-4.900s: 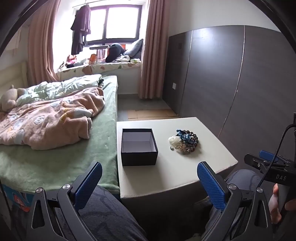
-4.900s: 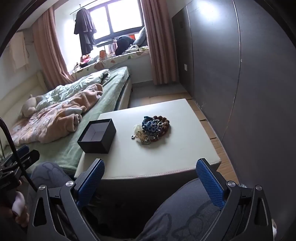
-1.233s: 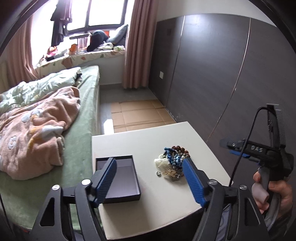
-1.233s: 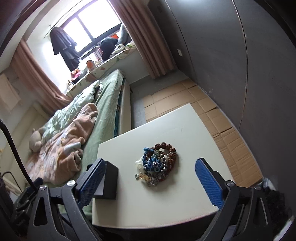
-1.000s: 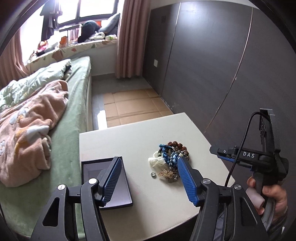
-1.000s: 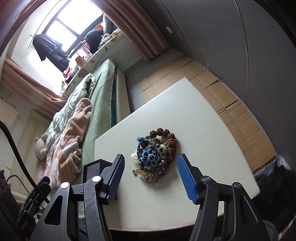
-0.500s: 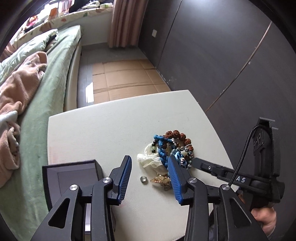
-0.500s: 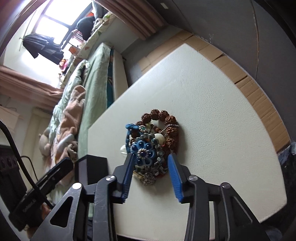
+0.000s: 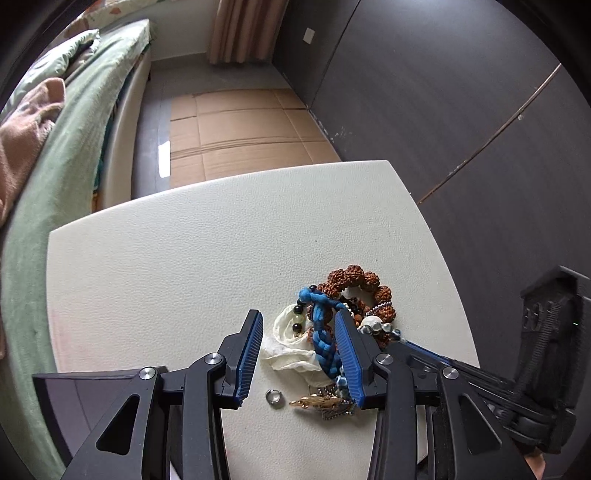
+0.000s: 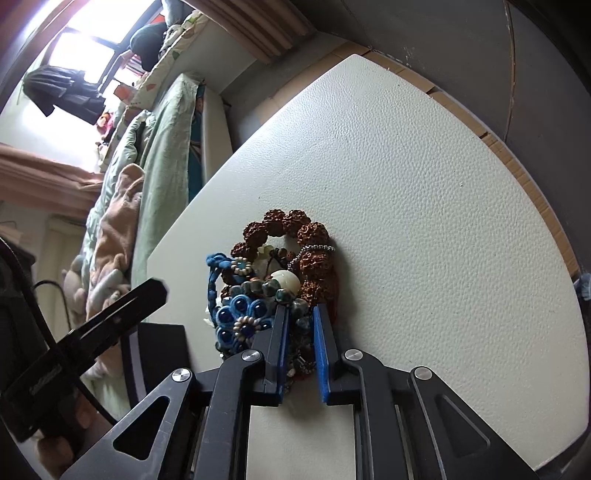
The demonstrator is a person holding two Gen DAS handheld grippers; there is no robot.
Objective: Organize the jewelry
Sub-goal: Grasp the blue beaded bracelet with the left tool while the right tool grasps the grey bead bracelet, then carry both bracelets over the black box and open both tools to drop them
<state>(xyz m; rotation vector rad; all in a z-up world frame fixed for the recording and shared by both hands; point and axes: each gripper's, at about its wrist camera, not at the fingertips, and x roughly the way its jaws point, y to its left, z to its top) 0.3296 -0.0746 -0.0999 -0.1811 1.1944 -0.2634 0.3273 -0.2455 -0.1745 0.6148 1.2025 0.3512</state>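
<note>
Right wrist: right gripper (image 10: 300,314) angled down, jaws closing on beads (image 10: 291,295).

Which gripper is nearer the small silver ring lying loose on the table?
Left. The left gripper straddles the pile with the silver ring just under its open jaws; the right gripper, closing on beads between its pads, sits on the pile's far side.

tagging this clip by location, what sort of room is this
Most likely a bedroom at home: a bed with green bedding, curtains, and clothes hanging by the window. The jewelry pile lies on a low white table.
</note>
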